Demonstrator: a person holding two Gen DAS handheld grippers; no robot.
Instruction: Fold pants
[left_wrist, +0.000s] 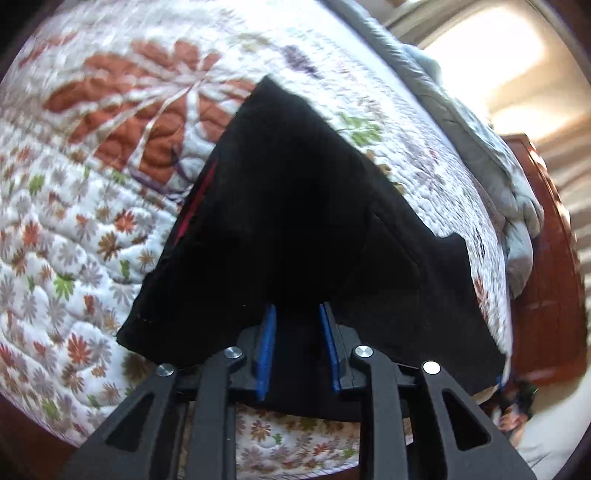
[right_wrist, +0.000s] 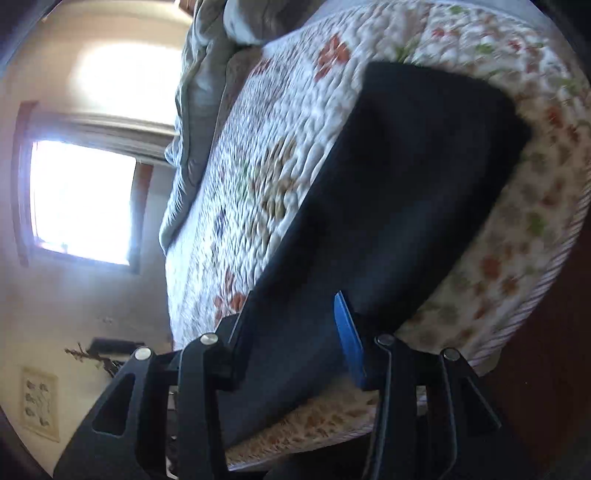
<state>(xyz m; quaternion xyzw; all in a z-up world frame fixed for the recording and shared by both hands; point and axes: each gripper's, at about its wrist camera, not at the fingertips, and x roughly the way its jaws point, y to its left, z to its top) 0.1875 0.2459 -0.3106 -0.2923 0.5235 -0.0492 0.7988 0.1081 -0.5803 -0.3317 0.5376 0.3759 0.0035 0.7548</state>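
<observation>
On the bed (left_wrist: 74, 229): pants (left_wrist: 295, 206) are stretching lengthwise away from both grippers.
Left gripper (left_wrist: 297, 314): jaws narrow, cloth lying between; grip unclear.
Right gripper (right_wrist: 291, 321): jaws part-open, cloth lying between; grip unclear.

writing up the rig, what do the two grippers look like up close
Both are alike. The left gripper and right gripper have matte black plastic linkage arms with triangular cutouts, joined by round silver pins. The fingers are black with flat bright blue pads on their inner faces. No cables, markings, hands or sleeves are visible.
</observation>
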